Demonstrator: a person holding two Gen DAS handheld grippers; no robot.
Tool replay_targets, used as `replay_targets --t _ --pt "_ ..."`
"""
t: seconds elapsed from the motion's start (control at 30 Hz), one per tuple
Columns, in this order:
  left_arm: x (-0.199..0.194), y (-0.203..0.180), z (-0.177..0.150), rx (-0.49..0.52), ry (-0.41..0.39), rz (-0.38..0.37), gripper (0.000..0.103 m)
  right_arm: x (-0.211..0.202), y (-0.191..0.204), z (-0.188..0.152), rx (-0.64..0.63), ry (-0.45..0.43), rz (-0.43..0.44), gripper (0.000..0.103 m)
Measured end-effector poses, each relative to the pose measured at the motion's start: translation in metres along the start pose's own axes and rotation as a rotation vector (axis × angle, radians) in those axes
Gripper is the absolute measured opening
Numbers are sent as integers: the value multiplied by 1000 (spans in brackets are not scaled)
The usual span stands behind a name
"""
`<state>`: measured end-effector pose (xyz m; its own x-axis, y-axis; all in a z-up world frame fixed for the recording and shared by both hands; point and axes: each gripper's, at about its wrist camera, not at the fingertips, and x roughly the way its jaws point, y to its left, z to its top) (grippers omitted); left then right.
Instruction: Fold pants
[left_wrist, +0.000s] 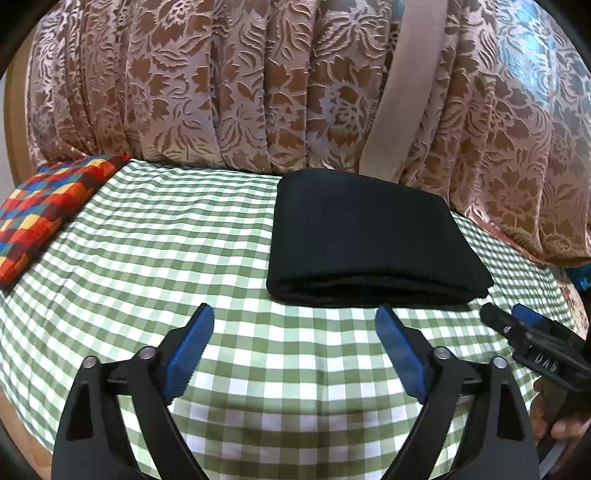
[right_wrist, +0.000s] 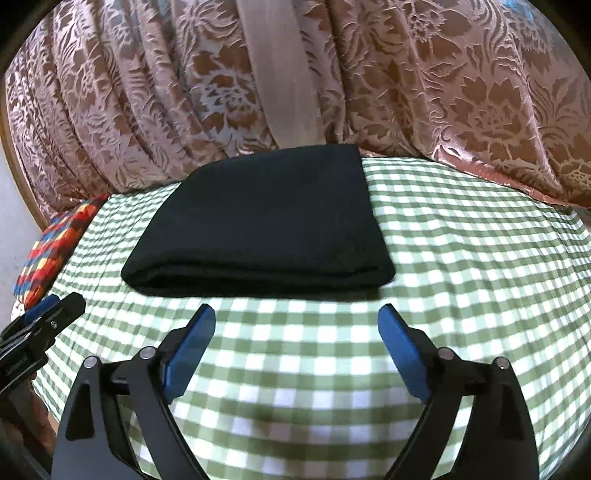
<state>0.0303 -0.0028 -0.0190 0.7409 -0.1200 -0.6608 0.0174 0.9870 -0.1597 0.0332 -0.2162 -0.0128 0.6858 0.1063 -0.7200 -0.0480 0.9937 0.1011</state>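
Note:
The black pants (left_wrist: 369, 236) lie folded in a flat rectangle on the green checked tablecloth (left_wrist: 166, 258), near the far edge; they also show in the right wrist view (right_wrist: 266, 225). My left gripper (left_wrist: 295, 317) is open and empty, just short of the near folded edge. My right gripper (right_wrist: 297, 319) is open and empty, also just short of that edge. The right gripper's tip shows at the right of the left wrist view (left_wrist: 517, 321). The left gripper's tip shows at the left of the right wrist view (right_wrist: 55, 310).
A colourful checked cushion (left_wrist: 40, 214) lies at the table's far left, also in the right wrist view (right_wrist: 48, 254). A pink-brown floral curtain (left_wrist: 258, 85) hangs right behind the table. The tablecloth (right_wrist: 480, 258) stretches out right of the pants.

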Motion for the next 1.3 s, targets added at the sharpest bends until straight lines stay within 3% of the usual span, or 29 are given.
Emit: replay_targets --t 0.23,0.67,1.3 --pt "-9 -2 -7 1 -16 14 99 -10 20 -4 -64 -42 -17 95" --pt "-15 -5 -7 15 -35 79 99 -15 18 -5 -46 -52 -42 96" --pt "-19 -2 -6 10 -50 98 99 -15 21 -7 -56 -52 -40 96"
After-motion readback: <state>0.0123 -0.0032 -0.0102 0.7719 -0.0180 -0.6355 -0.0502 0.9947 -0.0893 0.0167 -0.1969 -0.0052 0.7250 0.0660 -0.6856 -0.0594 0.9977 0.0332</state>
